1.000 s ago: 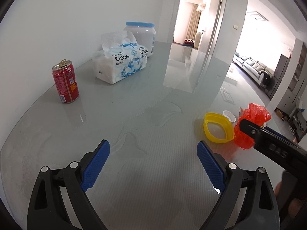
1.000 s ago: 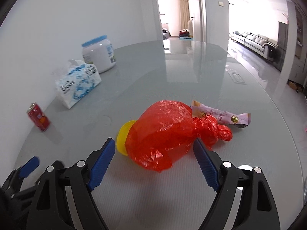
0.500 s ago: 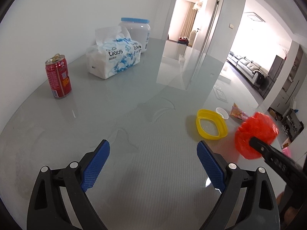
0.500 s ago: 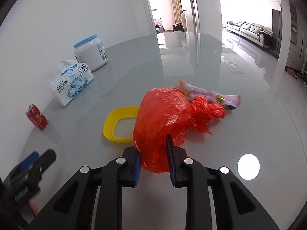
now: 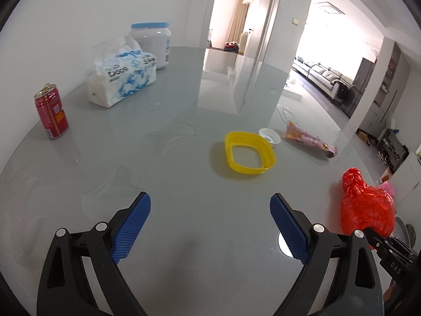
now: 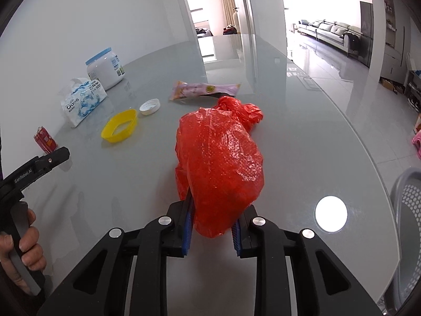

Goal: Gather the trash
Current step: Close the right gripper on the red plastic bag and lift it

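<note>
A: Right wrist view: what's there, big to small?

B: Grey glass table (image 6: 302, 137) fills most of it. Then the red plastic bag (image 6: 221, 163), knotted end pointing away, clamped between the blue pads of the right gripper (image 6: 211, 233). Jaws pinch its near end, and the bag looks raised above the tabletop. Grey mesh basket (image 6: 406, 210) at the right edge, beside the table.

A: Left side?

B: Left gripper (image 5: 210, 223) has its jaws wide apart with nothing between them, low over bare table. From there the bag sits far right, off past its right finger.

A: Other trash?

B: All on the table: white tissue pack (image 6: 83, 100) next to a white jar with a blue lid (image 6: 105, 67), pink snack wrapper (image 6: 204, 89) lying flat beyond the bag, yellow oval ring (image 6: 119, 125), red can (image 6: 45, 138) upright near the wall, small white cap (image 6: 150, 106) just beside the ring.
</note>
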